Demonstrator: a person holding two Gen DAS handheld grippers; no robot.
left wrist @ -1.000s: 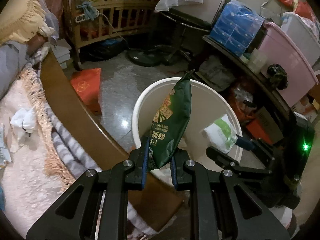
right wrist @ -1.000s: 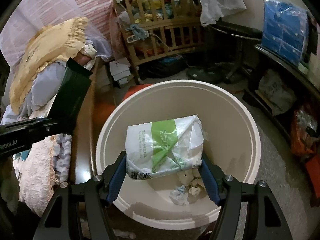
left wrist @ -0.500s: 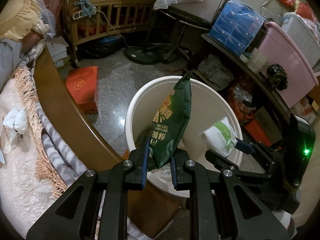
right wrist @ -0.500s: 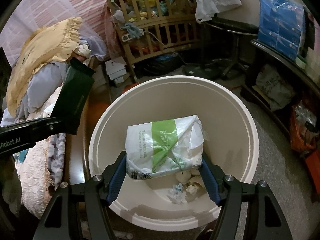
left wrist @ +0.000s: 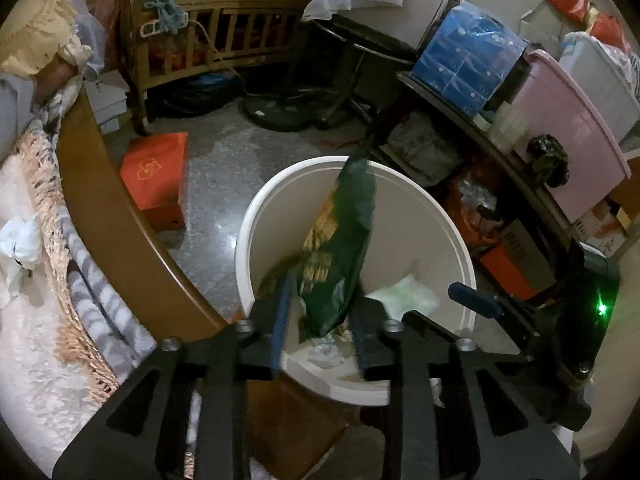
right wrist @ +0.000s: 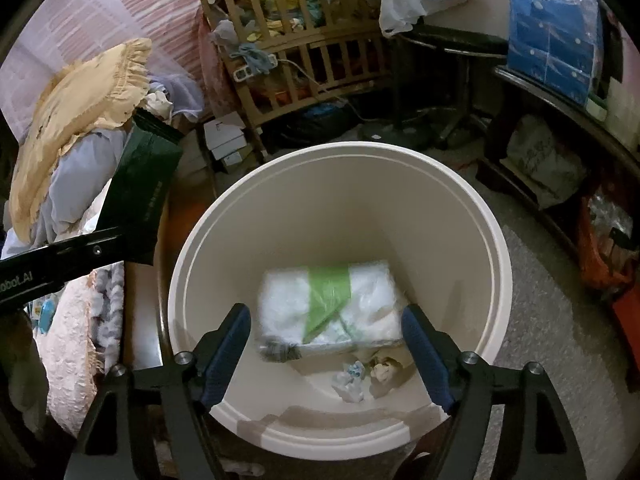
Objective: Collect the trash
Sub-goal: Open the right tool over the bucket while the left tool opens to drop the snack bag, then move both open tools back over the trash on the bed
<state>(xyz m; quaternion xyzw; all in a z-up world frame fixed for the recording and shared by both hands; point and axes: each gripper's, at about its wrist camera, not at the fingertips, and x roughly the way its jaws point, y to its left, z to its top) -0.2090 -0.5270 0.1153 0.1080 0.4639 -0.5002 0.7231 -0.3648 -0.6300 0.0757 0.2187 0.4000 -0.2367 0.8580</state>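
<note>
We read this as the release step: both pieces of trash are over the bin and neither gripper has a clamp on anything. Nearest us, our right gripper has its fingers spread wide, and the white-and-green plastic pack lies blurred between them, touching neither pad, apparently dropping into the white trash bin. Crumpled tissues sit on the bin floor below it. Our left gripper is parted too; the green snack bag stands tilted between its blue pads, blurred, and we judge it loose, though contact on the far side is hard to tell. Further out, beside the bin, run the wooden bed rail and an orange box on the floor. Next, we would draw both grippers back clear of the rim and look for remaining trash.
</note>
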